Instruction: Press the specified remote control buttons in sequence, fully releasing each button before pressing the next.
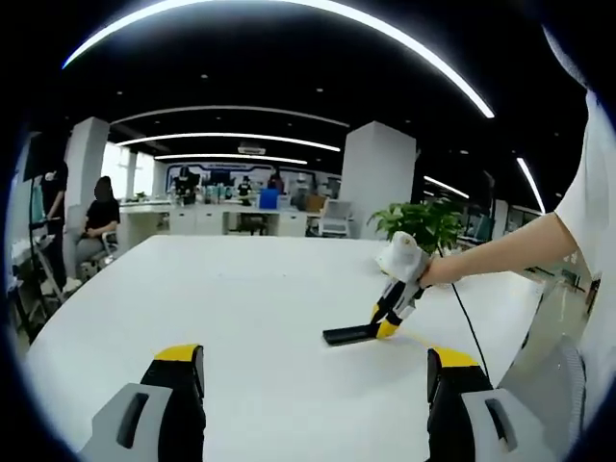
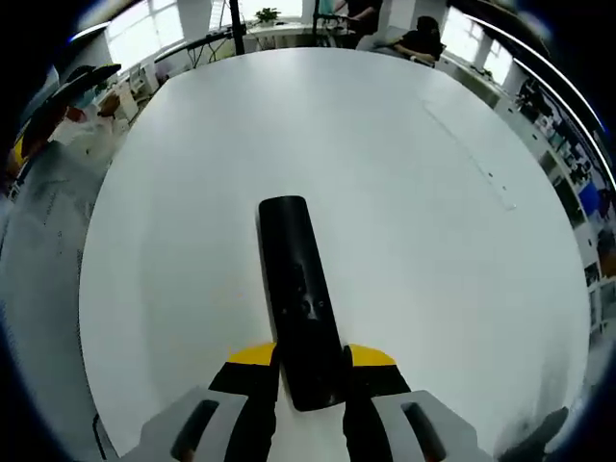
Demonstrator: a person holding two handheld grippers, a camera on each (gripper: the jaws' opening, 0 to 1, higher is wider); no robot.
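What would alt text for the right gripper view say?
A black remote control lies lengthwise on a white table, its near end between the yellow-tipped jaws of the right gripper. People sit at the table's far end.

In the right gripper view the remote [image 2: 300, 300] lies flat on the bench [image 2: 433, 241], its near end between the right gripper's [image 2: 310, 375] fingers [image 2: 252, 380], its far end toward twelve o'clock.
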